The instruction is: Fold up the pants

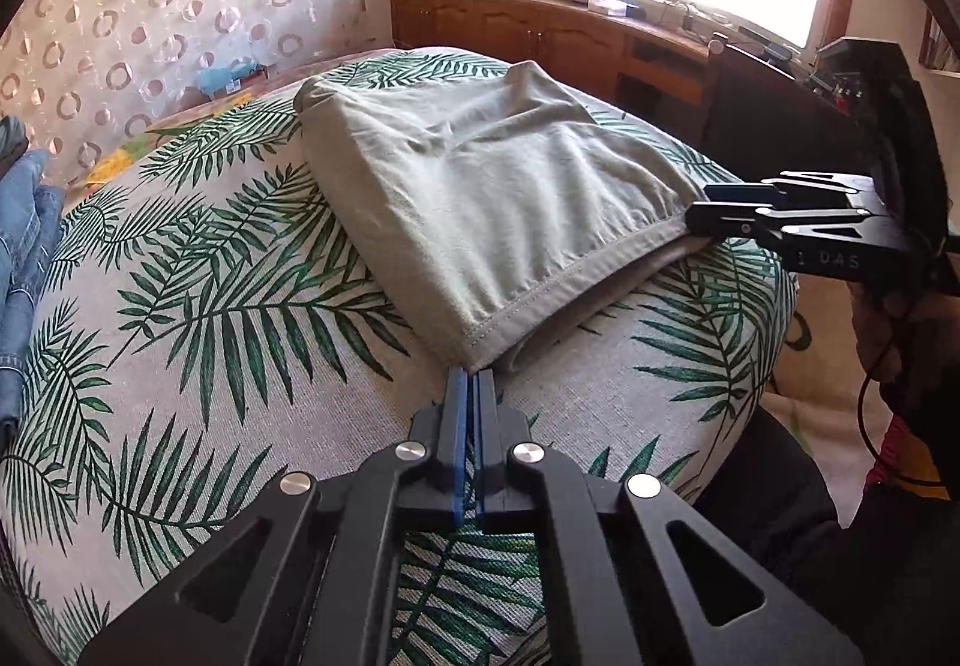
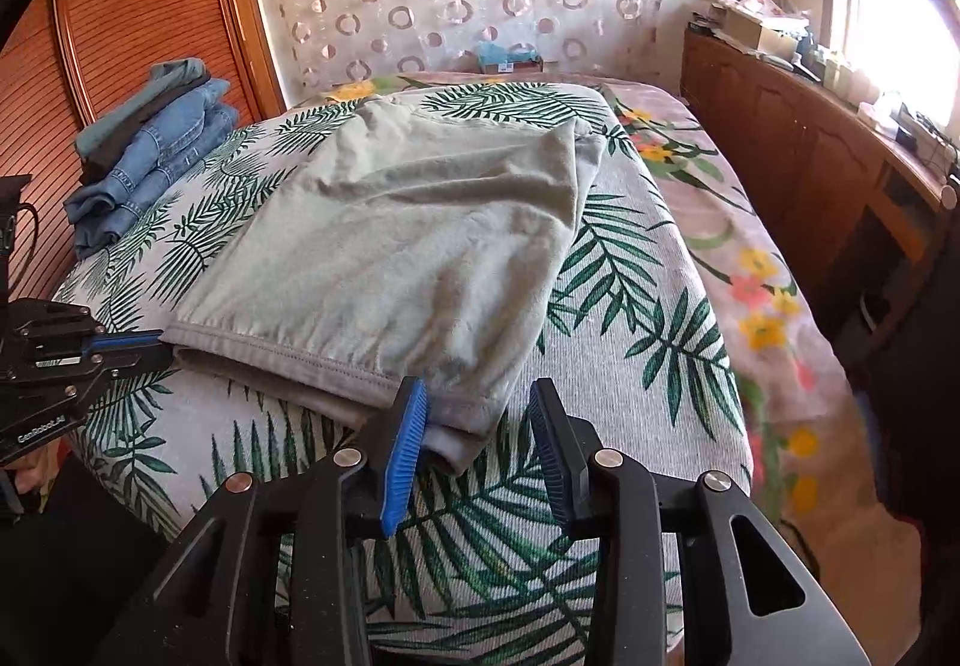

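Across the middle of both frames lies a pair of pale grey-green pants (image 2: 408, 240), already folded into a rough rectangle on the palm-leaf bedspread (image 1: 198, 306). Its stitched hem edge faces the cameras, and a second layer of cloth shows beneath it. The fabric looks soft, light and limp — likely a brushed cotton that will sag and crease wherever it goes unsupported, so it probably wants lifting by two corners at once instead of one.

At the lower centre of the left wrist view, the left gripper (image 1: 474, 378) is clenched on the near corner of the hem, its blue pads pressed together with cloth between them. The right gripper (image 2: 480, 402), lower centre of its own view, stands released, its jaws spread on either side of the other hem corner, and the left-hand pad (image 2: 408, 444) is touching the cloth without pinching it. Those two hemmed corners look like the sensible holds, since the double stitching gives the pads something firmer to bite.

A stack of folded jeans (image 2: 156, 156) sits at the upper left of the right wrist view, well apart from the pants.
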`<act>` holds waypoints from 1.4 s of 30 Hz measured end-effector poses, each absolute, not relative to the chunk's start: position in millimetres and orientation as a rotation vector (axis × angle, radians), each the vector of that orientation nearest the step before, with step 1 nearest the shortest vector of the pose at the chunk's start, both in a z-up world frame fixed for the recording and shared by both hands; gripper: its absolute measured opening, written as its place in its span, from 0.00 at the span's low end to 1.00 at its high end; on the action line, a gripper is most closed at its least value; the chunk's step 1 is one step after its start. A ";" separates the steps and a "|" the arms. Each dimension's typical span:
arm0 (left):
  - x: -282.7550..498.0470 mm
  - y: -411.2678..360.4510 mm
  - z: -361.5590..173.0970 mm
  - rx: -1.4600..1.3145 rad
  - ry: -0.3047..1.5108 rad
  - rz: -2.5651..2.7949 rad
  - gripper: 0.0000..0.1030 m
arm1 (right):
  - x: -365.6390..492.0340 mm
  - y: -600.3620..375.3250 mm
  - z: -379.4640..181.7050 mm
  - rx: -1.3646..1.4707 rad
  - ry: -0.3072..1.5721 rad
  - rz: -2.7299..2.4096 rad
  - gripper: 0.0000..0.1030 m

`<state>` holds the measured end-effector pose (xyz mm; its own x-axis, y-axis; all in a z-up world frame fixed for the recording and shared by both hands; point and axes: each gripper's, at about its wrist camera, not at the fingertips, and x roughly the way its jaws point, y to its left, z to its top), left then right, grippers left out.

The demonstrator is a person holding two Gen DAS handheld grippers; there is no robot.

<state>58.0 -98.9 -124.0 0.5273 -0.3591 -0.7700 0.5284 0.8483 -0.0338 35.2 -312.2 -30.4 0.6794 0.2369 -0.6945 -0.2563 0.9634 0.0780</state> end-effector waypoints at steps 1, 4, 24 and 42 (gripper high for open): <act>58.0 -98.9 -124.7 0.214 0.867 -0.537 0.02 | 32.9 -312.0 -29.5 -0.030 0.771 0.273 0.36; 57.3 -99.8 -125.2 0.217 0.867 -0.541 0.02 | 30.3 -312.2 -28.5 -0.030 0.768 0.278 0.24; 53.1 -98.8 -118.1 0.225 0.849 -0.526 0.02 | 12.7 -325.8 -20.5 0.038 0.758 0.291 0.05; 87.8 -97.7 -98.1 0.179 0.814 -0.462 0.78 | 27.5 -318.2 -22.9 0.033 0.730 0.247 0.30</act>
